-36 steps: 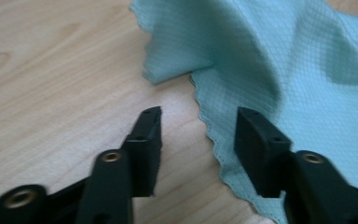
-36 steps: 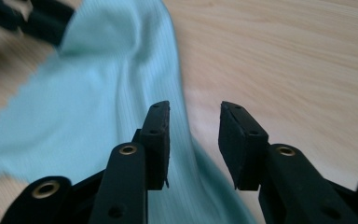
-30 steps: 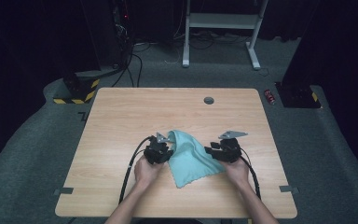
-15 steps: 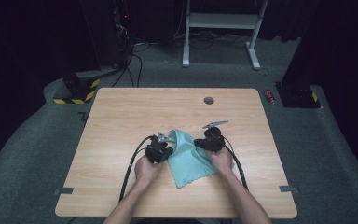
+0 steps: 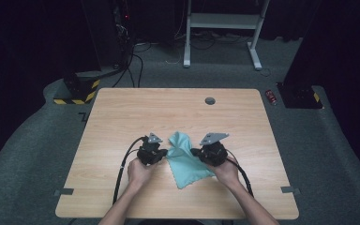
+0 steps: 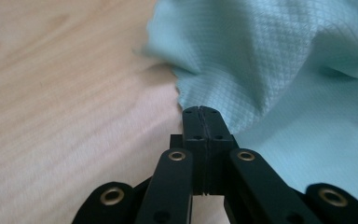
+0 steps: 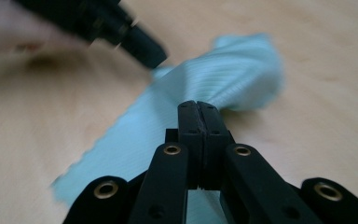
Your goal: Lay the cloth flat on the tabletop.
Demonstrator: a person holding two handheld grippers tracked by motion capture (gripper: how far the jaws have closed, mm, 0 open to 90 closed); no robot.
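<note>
Cloth (image 5: 186,159) lies near the middle of the table (image 5: 122,117), between our two hands. We have the left gripper (image 6: 200,112) clenched on the cloth's left edge and the right gripper (image 7: 198,108) clenched on its right side. We should lift both evenly, keeping the fabric taut, so neither pinch slips.

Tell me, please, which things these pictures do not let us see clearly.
- High view: the left gripper and right gripper tips, too small; their bodies cover them.
- Right gripper view: cloth edges, blurred.
- Left gripper view: cloth cut by the frame edge; the closed tips hide any pinched fabric.
</note>
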